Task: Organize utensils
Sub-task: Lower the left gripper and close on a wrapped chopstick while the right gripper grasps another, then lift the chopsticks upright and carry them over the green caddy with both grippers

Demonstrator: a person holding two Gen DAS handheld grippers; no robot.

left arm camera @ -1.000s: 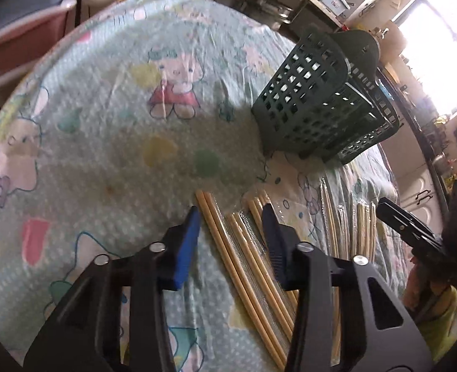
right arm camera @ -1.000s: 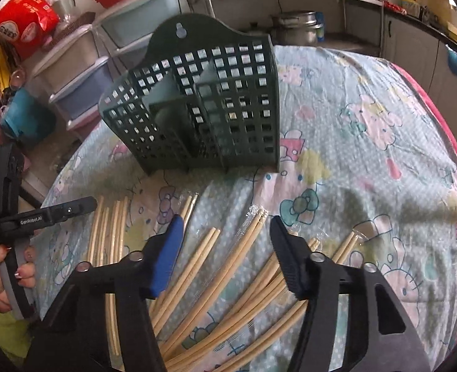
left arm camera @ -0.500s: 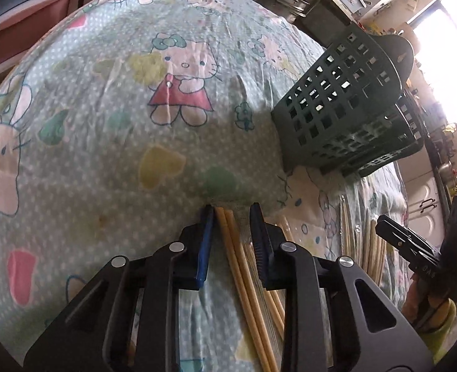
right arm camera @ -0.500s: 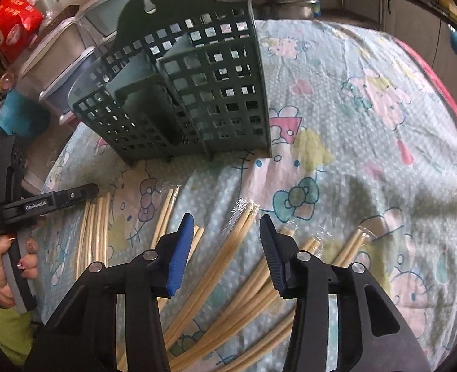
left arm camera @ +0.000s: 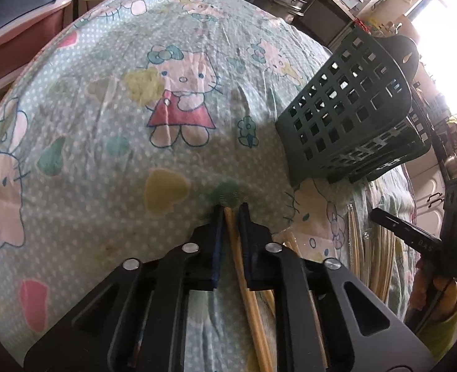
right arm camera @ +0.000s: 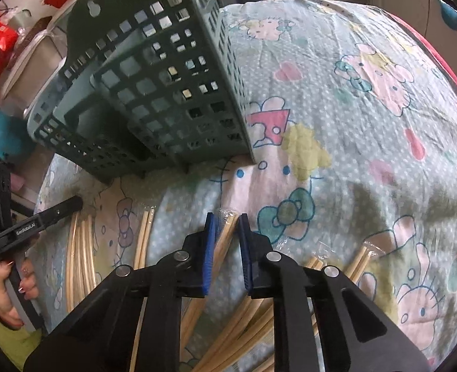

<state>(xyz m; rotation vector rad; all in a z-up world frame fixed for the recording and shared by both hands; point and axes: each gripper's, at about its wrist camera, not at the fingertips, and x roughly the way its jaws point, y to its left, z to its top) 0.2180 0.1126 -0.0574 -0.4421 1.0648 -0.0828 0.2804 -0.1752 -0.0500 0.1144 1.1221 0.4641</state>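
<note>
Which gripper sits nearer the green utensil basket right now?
Right, narrowly. The right gripper pinches wrapped chopsticks just below the basket; the left gripper clamps chopsticks off to its side.

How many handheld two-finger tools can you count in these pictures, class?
2. The left tool grips a chopstick pair beside the green utensil basket; the right tool, its jaws having just been closing, grips a wrapped chopstick pair in front of it. None appears hidden.

Bright window (left arm camera: 445,24) lights cluttered shelves and plastic storage drawers (left arm camera: 20,28).
</note>
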